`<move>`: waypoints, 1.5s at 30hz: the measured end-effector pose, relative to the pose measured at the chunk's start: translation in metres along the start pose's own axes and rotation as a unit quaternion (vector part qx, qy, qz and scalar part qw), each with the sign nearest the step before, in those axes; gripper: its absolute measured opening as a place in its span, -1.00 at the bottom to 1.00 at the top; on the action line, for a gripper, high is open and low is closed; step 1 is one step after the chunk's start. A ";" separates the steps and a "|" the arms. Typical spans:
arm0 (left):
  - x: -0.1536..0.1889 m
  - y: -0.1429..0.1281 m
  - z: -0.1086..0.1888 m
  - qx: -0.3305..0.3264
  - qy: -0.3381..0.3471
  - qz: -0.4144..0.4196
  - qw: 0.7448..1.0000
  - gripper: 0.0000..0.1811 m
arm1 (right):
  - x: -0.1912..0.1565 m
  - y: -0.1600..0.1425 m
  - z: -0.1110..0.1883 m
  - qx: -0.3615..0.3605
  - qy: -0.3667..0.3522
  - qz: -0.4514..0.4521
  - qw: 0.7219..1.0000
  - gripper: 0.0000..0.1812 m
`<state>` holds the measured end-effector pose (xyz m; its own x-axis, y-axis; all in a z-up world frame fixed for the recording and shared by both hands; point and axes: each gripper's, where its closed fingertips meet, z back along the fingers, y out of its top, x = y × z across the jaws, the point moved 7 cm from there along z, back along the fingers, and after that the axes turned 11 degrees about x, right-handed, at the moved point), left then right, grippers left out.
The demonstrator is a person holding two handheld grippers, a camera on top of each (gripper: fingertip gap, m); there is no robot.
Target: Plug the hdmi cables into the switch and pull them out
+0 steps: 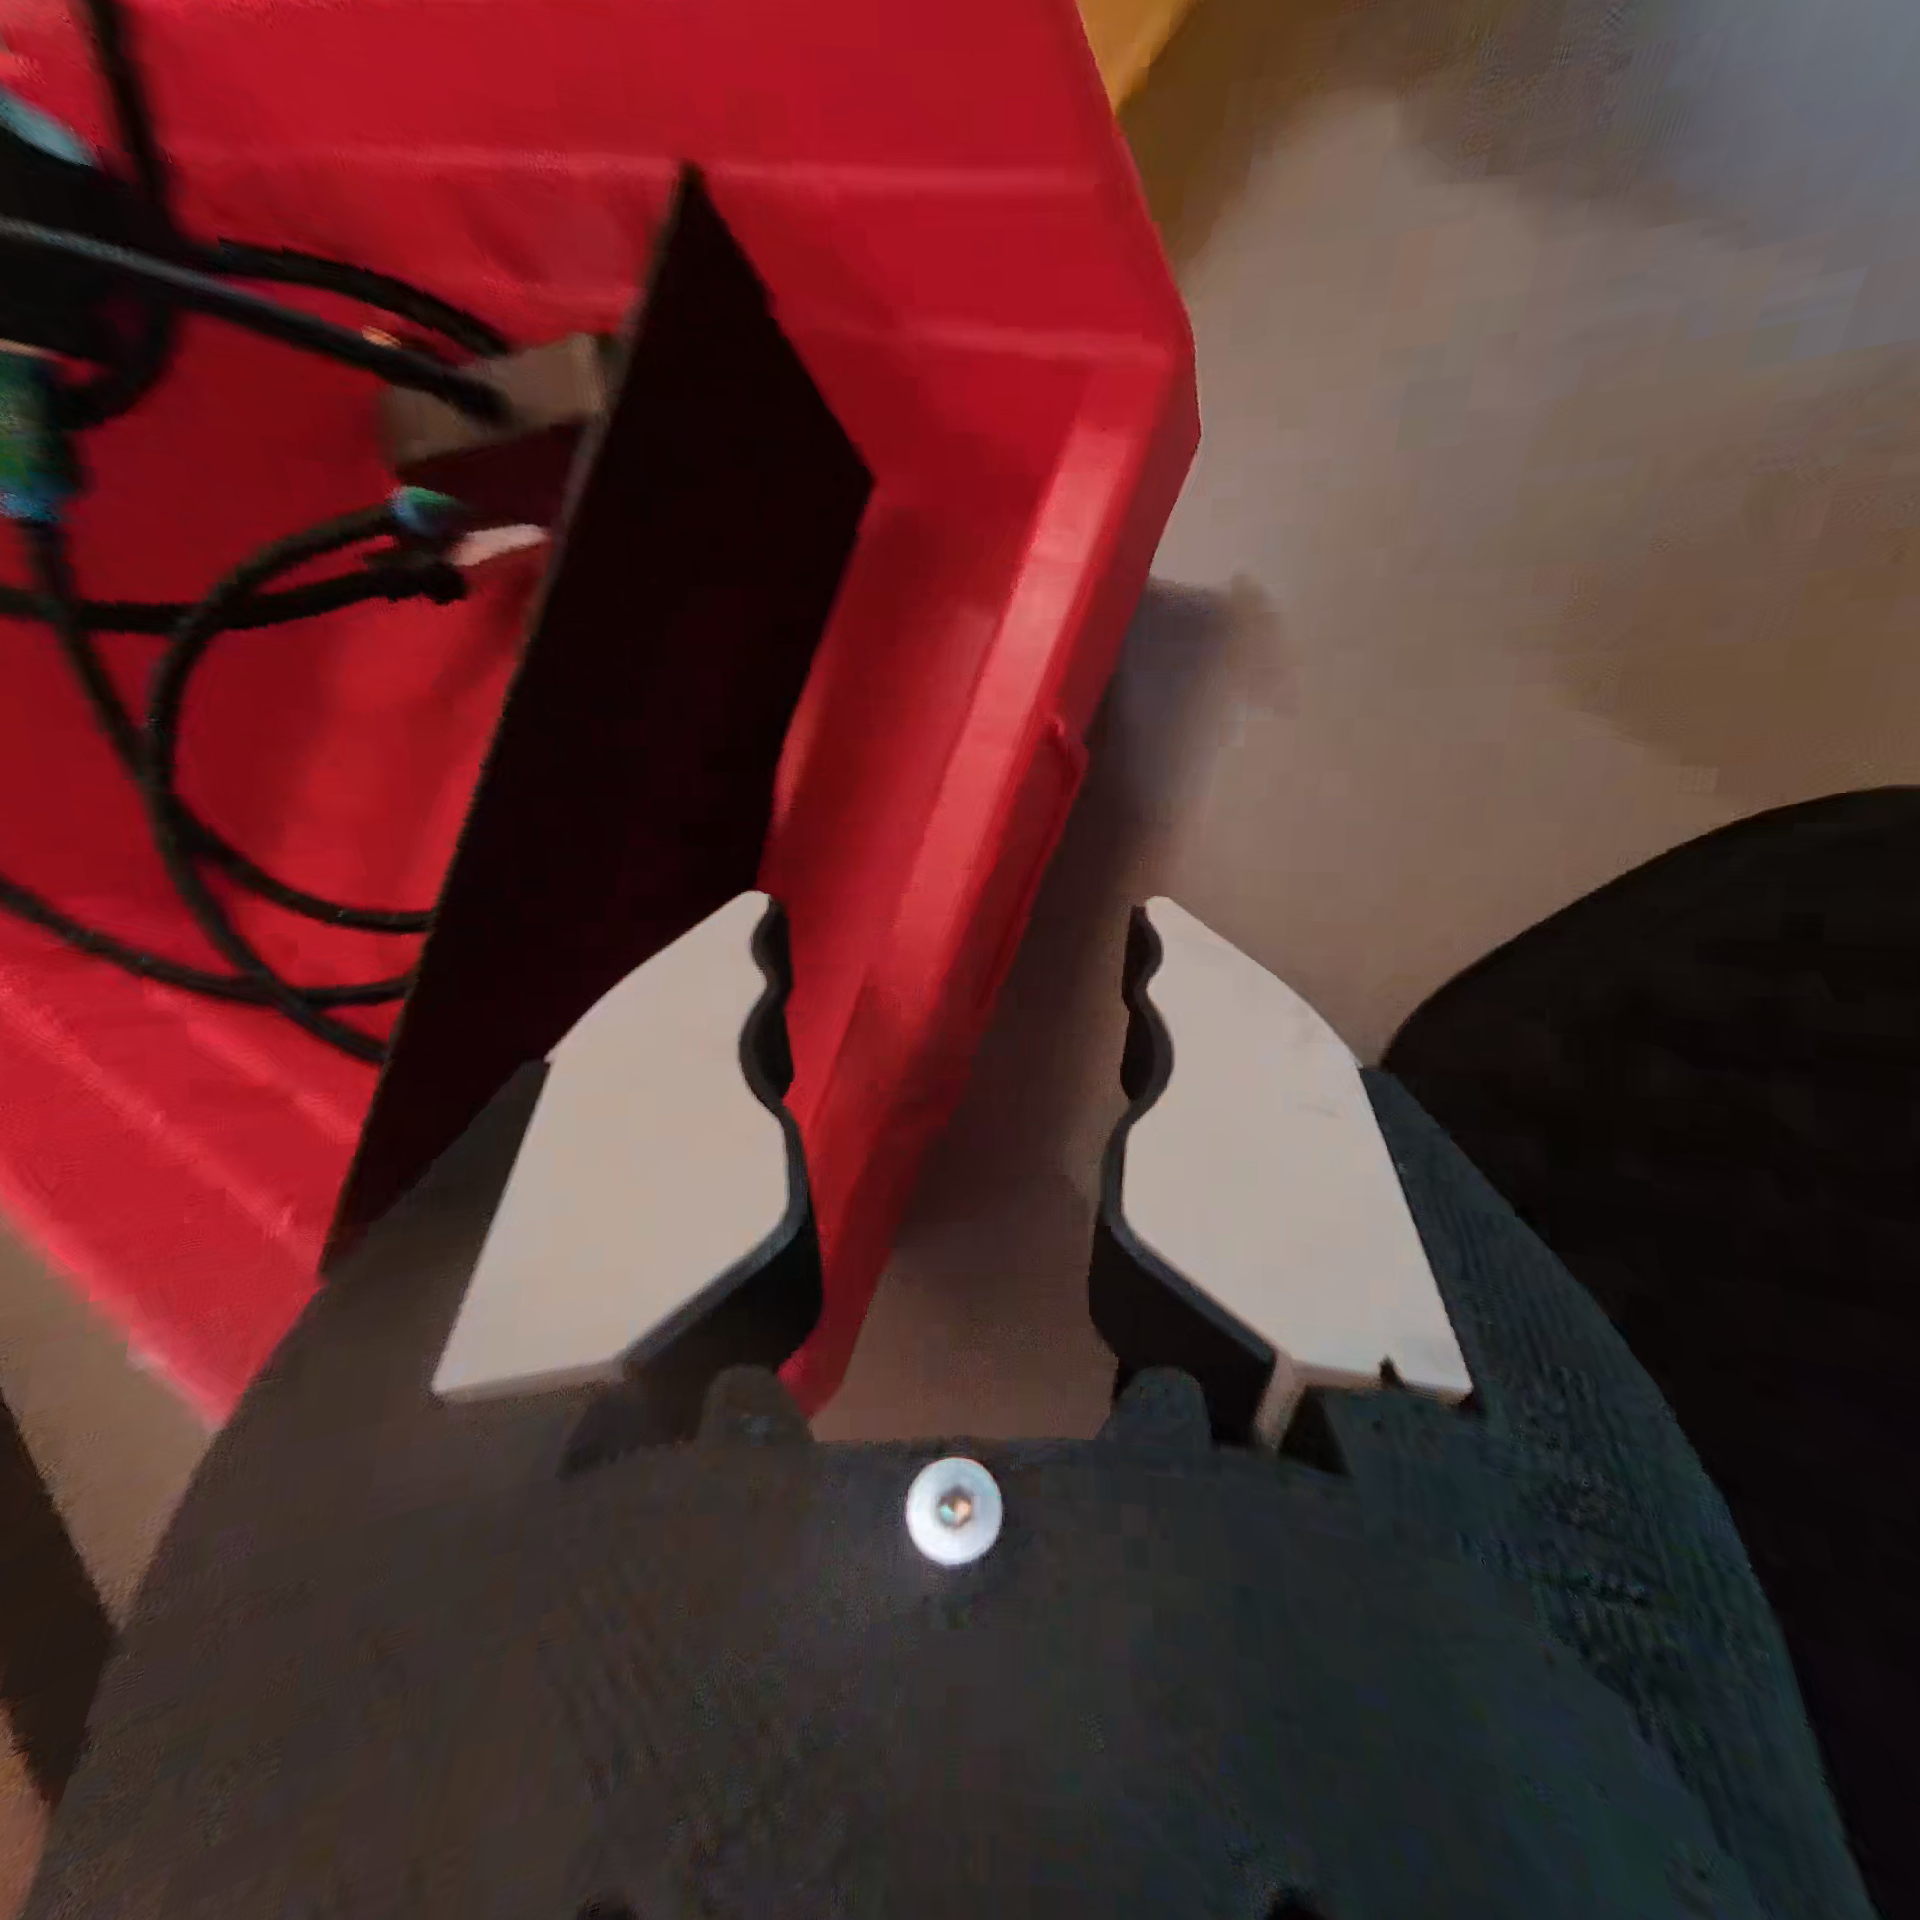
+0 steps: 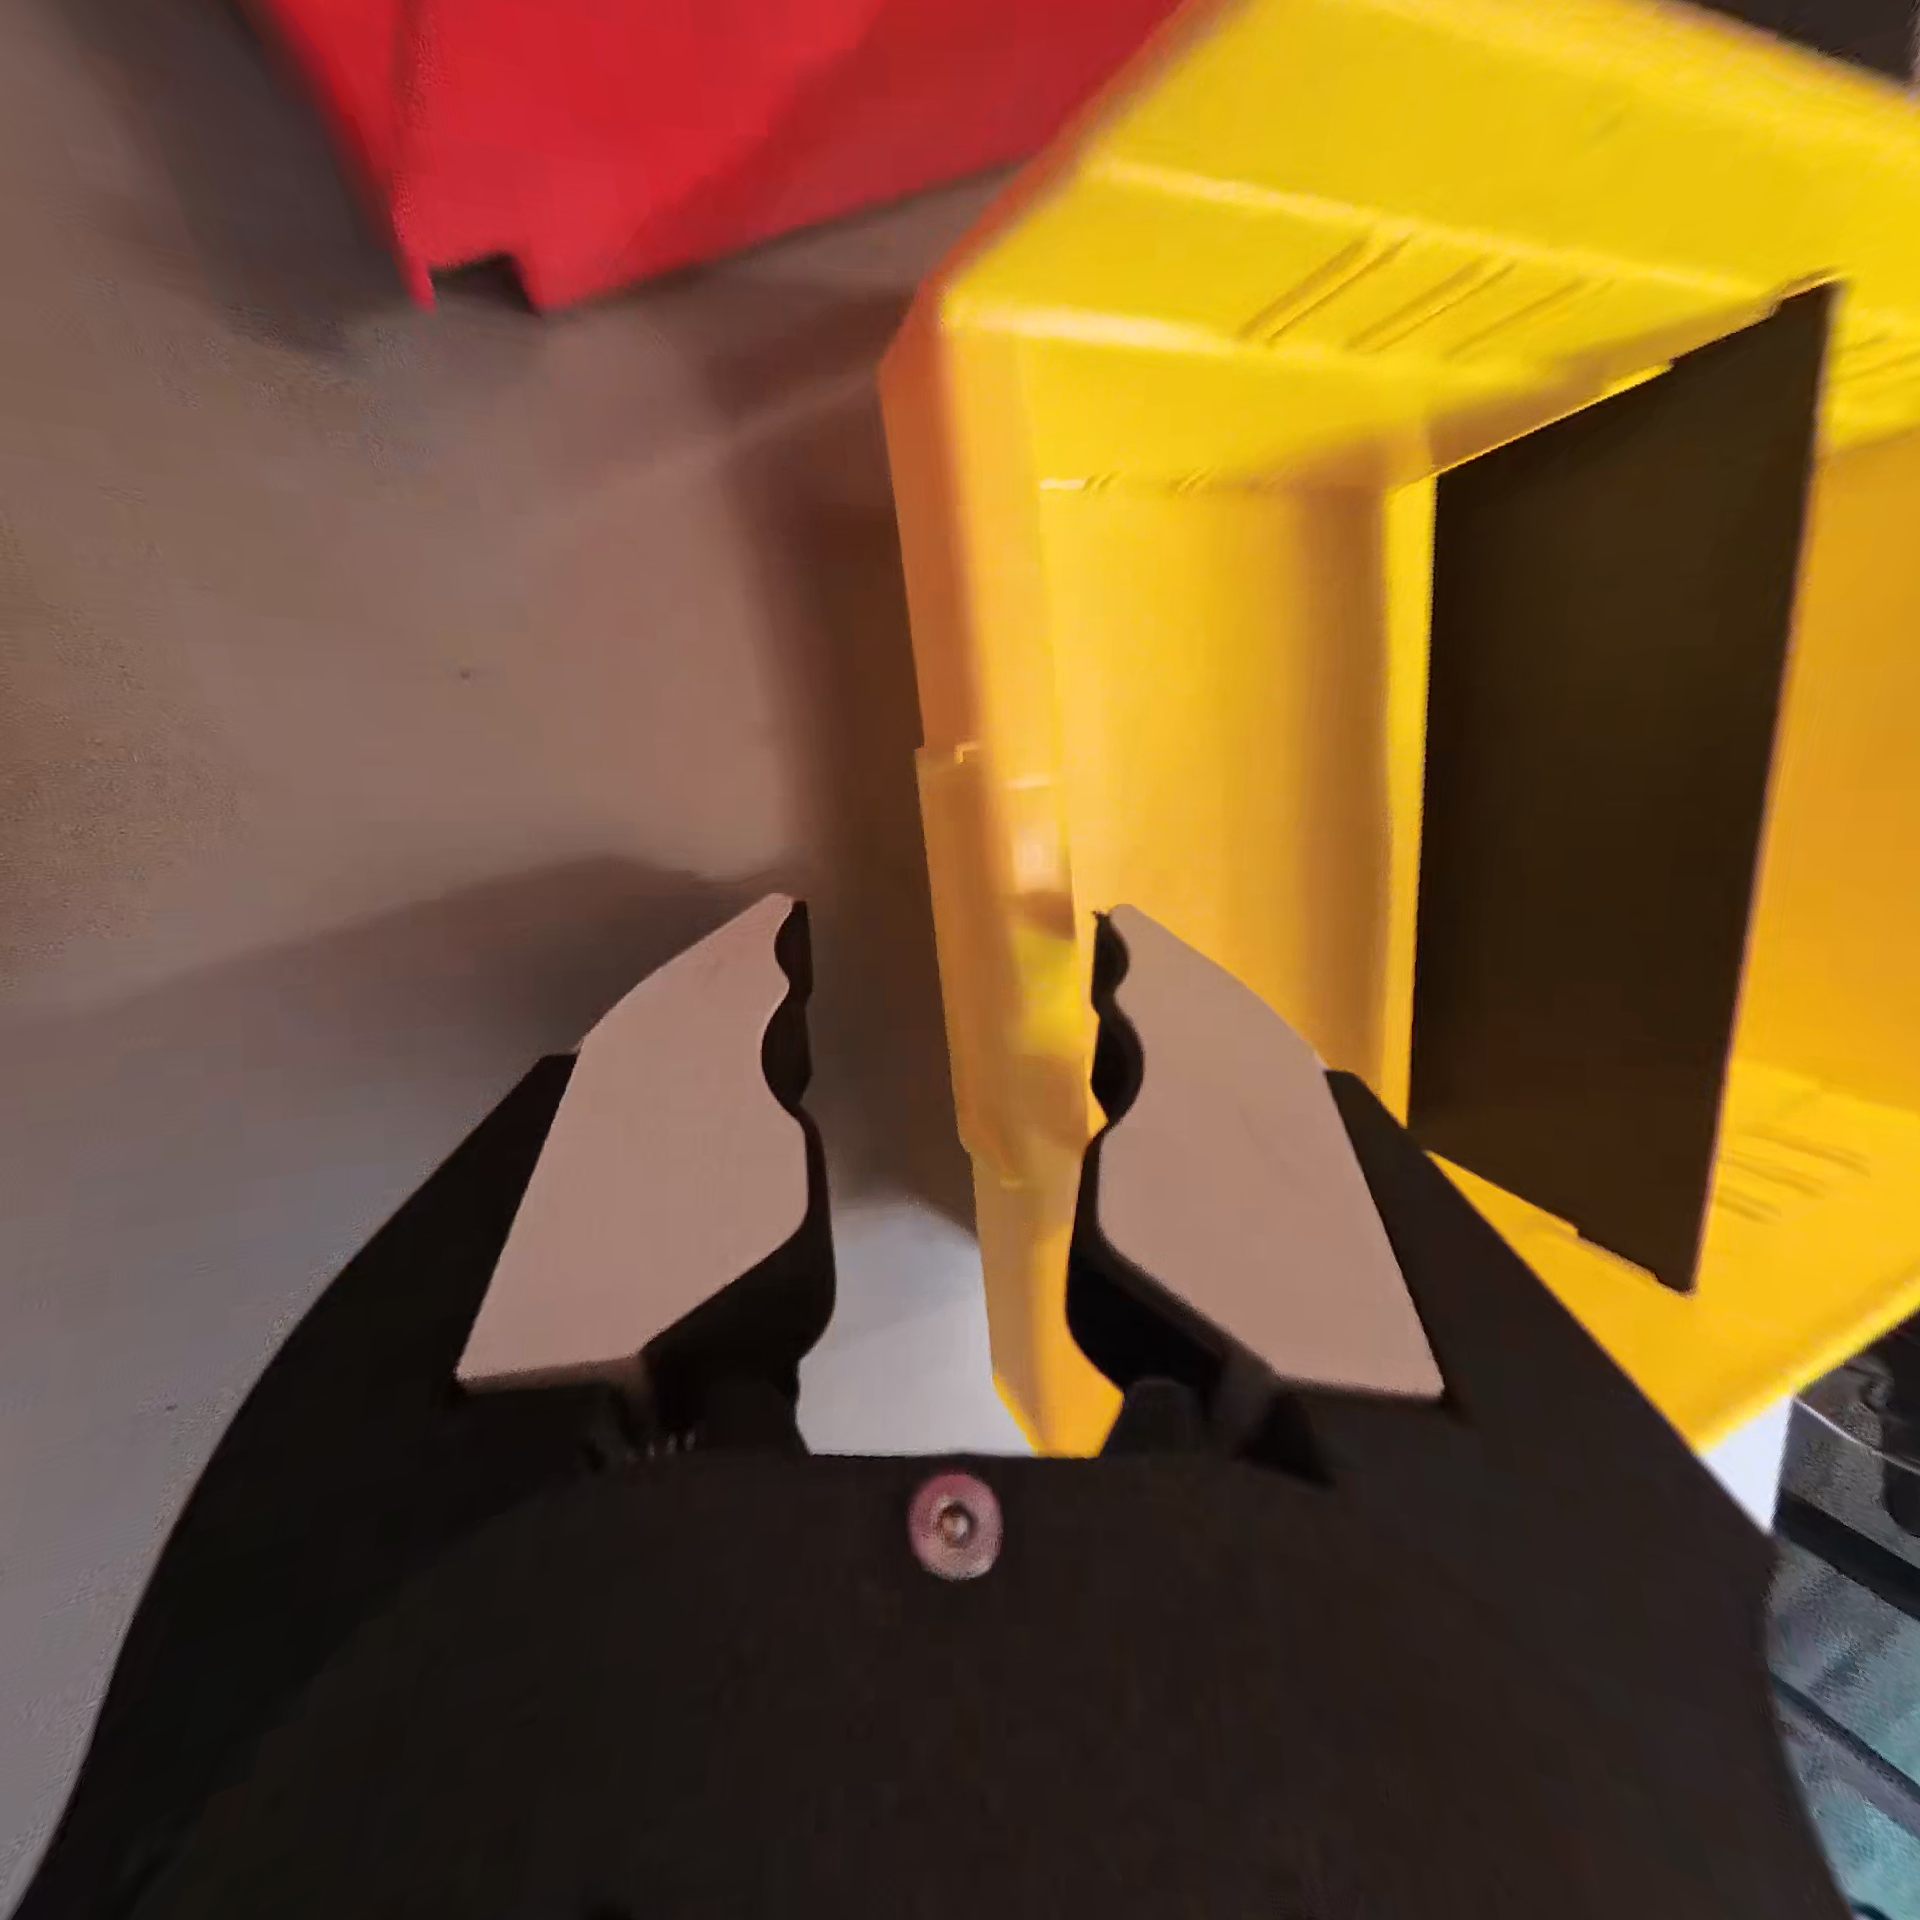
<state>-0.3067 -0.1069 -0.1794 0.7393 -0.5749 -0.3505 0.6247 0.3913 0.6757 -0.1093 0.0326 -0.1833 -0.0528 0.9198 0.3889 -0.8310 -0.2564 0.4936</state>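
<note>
In the left wrist view, several black HDMI cables [image 1: 197,748] lie looped in a red bin [image 1: 997,436], left of its black divider [image 1: 675,644]. Their plug ends [image 1: 488,542] point at a blurred grey piece [image 1: 566,379] beside the divider; I cannot tell if it is the switch. My left gripper [image 1: 956,925] is open and empty, with the red bin's right wall passing between its fingers. In the right wrist view, my right gripper [image 2: 948,914] is open and empty, with the left wall of a yellow bin [image 2: 1226,665] between its fingers.
The yellow bin holds a black divider [image 2: 1600,748]. The red bin's corner [image 2: 665,135] shows at the top left of the right wrist view. A brown-grey tabletop [image 2: 364,623] lies under both bins. A black rounded shape [image 1: 1683,1143] sits right of the left gripper. My right fingertips sit around 20 cm from my left ones. The left tips stand about 9 cm off the blurred grey piece [image 1: 566,379].
</note>
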 end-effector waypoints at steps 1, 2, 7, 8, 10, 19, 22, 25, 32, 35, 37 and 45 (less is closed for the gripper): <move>0.000 -0.001 -0.012 -0.028 -0.011 -0.016 0.999 -0.29 | 0.001 -0.003 -0.007 -0.014 0.000 0.009 1.000 -0.46; 0.001 -0.002 -0.023 -0.049 -0.020 -0.029 0.998 -0.31 | 0.003 -0.007 -0.012 -0.023 -0.005 0.018 1.000 -0.51; 0.003 -0.001 -0.047 -0.076 -0.052 -0.056 0.994 -0.62 | 0.000 -0.029 0.002 -0.009 0.001 -0.006 1.000 -0.68; 0.003 0.000 -0.047 -0.080 -0.054 -0.054 0.994 -0.62 | -0.004 -0.038 0.009 -0.004 0.000 -0.010 1.000 -0.67; 0.003 0.000 -0.047 -0.081 -0.053 -0.048 0.994 -0.62 | -0.016 -0.056 0.028 0.004 -0.001 -0.014 1.000 -0.66; 0.009 0.007 -0.054 -0.066 -0.031 -0.009 0.997 -0.62 | -0.059 -0.143 0.104 -0.014 -0.055 -0.057 0.997 -0.66; 0.009 0.008 -0.056 -0.071 -0.042 0.014 0.997 -0.63 | -0.053 -0.170 0.117 -0.030 -0.074 -0.075 0.994 -0.67; 0.008 0.010 -0.059 -0.071 -0.038 0.017 0.997 -0.64 | -0.036 -0.195 0.124 -0.045 -0.090 -0.084 0.991 -0.67; -0.011 0.013 -0.071 -0.085 -0.035 0.019 0.996 -0.65 | 0.019 -0.241 0.126 -0.079 -0.104 -0.099 0.986 -0.68; -0.028 0.014 -0.082 -0.091 -0.031 0.023 0.995 -0.65 | 0.041 -0.253 0.123 -0.087 -0.109 -0.106 0.985 -0.68; -0.041 0.015 -0.089 -0.093 -0.027 0.023 0.995 -0.66 | 0.052 -0.258 0.120 -0.091 -0.114 -0.109 0.983 -0.67; -0.080 0.012 -0.107 -0.078 0.011 0.026 0.997 -0.59 | 0.067 -0.237 0.126 -0.035 -0.169 -0.140 0.975 -0.58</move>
<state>-0.3318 0.0208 -0.2128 0.7756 -0.5362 -0.3331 0.6161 0.5281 0.5844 0.1536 0.1174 -0.1764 0.3563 0.7977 0.4865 -0.8237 0.0224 0.5666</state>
